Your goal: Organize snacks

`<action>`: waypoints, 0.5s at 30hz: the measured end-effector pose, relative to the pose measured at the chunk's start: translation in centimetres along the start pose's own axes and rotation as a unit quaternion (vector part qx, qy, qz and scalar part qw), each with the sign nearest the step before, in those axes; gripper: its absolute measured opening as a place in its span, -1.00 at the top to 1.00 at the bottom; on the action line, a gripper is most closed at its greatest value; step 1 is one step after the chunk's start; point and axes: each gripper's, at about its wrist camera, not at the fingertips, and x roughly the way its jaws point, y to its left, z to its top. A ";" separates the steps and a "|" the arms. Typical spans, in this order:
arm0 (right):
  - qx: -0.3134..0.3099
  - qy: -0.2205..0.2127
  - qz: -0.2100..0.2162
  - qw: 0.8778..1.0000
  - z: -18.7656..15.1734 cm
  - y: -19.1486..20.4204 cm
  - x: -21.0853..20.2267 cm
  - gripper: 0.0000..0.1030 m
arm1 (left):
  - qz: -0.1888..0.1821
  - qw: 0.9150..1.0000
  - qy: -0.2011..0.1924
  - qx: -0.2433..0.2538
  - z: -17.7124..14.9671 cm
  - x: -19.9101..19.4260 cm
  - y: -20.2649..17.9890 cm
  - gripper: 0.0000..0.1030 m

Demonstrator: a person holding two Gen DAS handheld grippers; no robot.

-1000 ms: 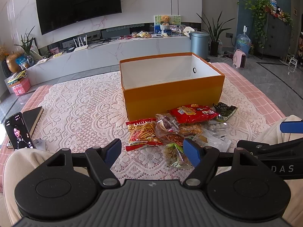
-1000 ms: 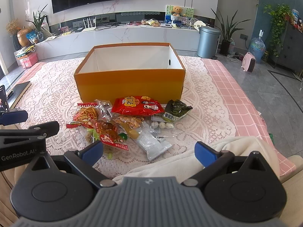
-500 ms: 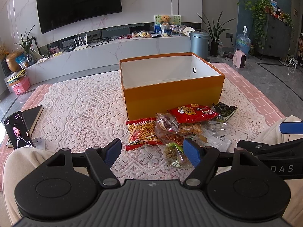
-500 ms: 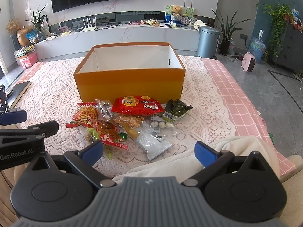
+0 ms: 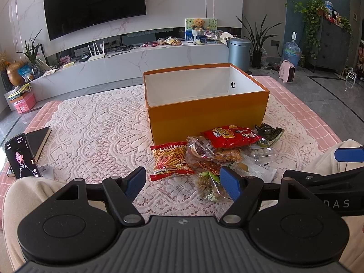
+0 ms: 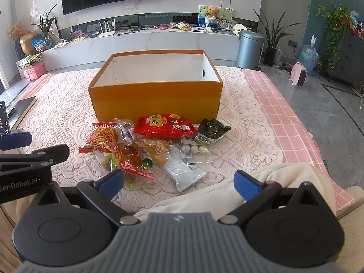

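An open orange box with a white, empty inside stands on the lace-covered table. A pile of snack packets lies in front of it: a red bag, a packet of orange sticks, a dark green packet, a clear white packet and others. My left gripper is open and empty, just short of the pile. My right gripper is open and empty, near the table's front edge.
A phone leans upright beside a dark book at the table's left edge. A cream-clad knee lies under the right gripper. The pink checked tablecloth shows on the right. A TV bench and bin stand behind.
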 end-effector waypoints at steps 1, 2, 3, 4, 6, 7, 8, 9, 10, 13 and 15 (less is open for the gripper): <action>0.000 0.000 0.000 1.000 0.0 0.0 0.0 -0.93 | 0.000 1.000 -0.001 0.001 0.0 0.0 0.0 -0.69; 0.000 0.000 0.000 1.000 0.0 0.0 0.0 -0.93 | -0.001 1.000 -0.002 0.001 0.0 -0.1 -0.1 -0.69; 0.001 0.001 0.000 1.000 -0.1 -0.1 0.0 -0.93 | -0.002 1.000 -0.002 0.001 0.0 -0.1 -0.1 -0.69; 0.001 0.001 0.000 1.000 -0.1 0.0 0.0 -0.93 | -0.003 1.000 -0.002 0.001 0.0 -0.1 -0.1 -0.69; 0.002 0.001 -0.001 1.000 -0.2 -0.1 0.0 -0.93 | -0.009 1.000 -0.003 0.005 -0.1 -0.3 -0.3 -0.65; 0.002 0.001 -0.001 1.000 -0.2 -0.1 0.0 -0.93 | -0.017 1.000 -0.004 0.014 0.0 -0.3 -0.5 -0.61; 0.002 0.001 -0.001 1.000 -0.1 -0.1 0.0 -0.93 | -0.025 0.999 -0.005 0.020 0.0 -0.3 -0.5 -0.56; 0.003 0.000 0.000 1.000 -0.2 -0.1 0.1 -0.93 | -0.031 0.999 -0.007 0.022 0.0 -0.4 -0.4 -0.56; 0.004 0.000 0.001 1.000 -0.1 -0.1 0.1 -0.93 | -0.031 0.999 -0.007 0.020 0.1 -0.3 -0.3 -0.55; 0.006 -0.005 0.002 1.000 0.0 -0.1 0.5 -0.93 | -0.045 0.999 -0.007 0.012 0.2 -0.1 0.7 -0.44; 0.008 -0.018 -0.003 1.000 -0.2 -0.2 0.7 -0.93 | -0.055 0.998 -0.003 0.003 0.2 0.3 1.5 -0.44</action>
